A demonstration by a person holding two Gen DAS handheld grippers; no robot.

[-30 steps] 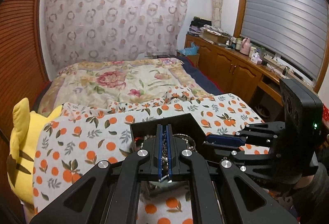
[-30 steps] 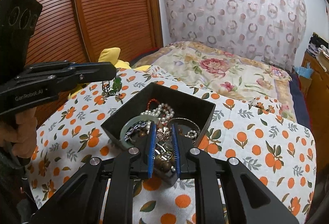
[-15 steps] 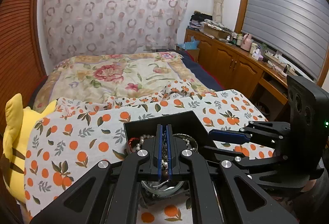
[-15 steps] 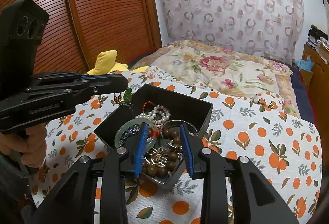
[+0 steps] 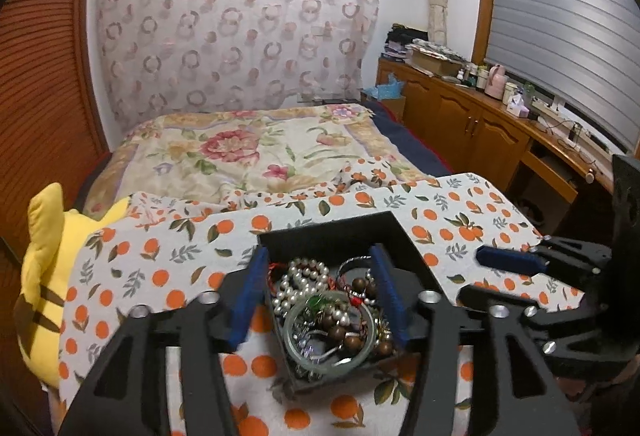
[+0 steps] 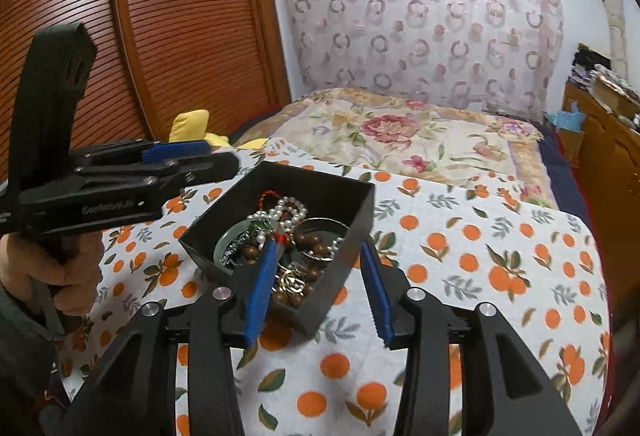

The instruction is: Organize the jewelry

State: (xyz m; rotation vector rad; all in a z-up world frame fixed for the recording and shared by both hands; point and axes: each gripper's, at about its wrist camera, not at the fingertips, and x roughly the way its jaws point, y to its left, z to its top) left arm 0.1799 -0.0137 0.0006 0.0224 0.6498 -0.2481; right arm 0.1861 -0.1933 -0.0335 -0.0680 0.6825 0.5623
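The left gripper (image 5: 318, 294), whose jaws a second ago were pinched shut on a strand of jewelry over the open black square box (image 5: 336, 232), is now opening wide. Its blue pads stand either side of the heap and nothing hangs between them. By my reading the piece has been dropped into the box, so that item is put away. The right gripper (image 6: 320, 286) is opening too, from nearly closed, and holds nothing. One pad reaches in over the jewelry while the other lies outside the box's near wall.

The box sits low and centre in both frames, on the white cloth printed with oranges (image 6: 480, 236) spread over the bed. It is filled with a white pearl strand (image 5: 296, 278), brown wooden beads (image 5: 334, 324), a pale green bangle (image 5: 326, 360) and a silver bangle.

The right wrist view alone shows the person's hand (image 6: 48, 276) on the left tool's handle at the left edge, and the ribbed wooden wardrobe doors behind. The left wrist view alone shows the yellow plush toy (image 5: 48, 276) at the lower left and the wooden cabinets below the window at right.
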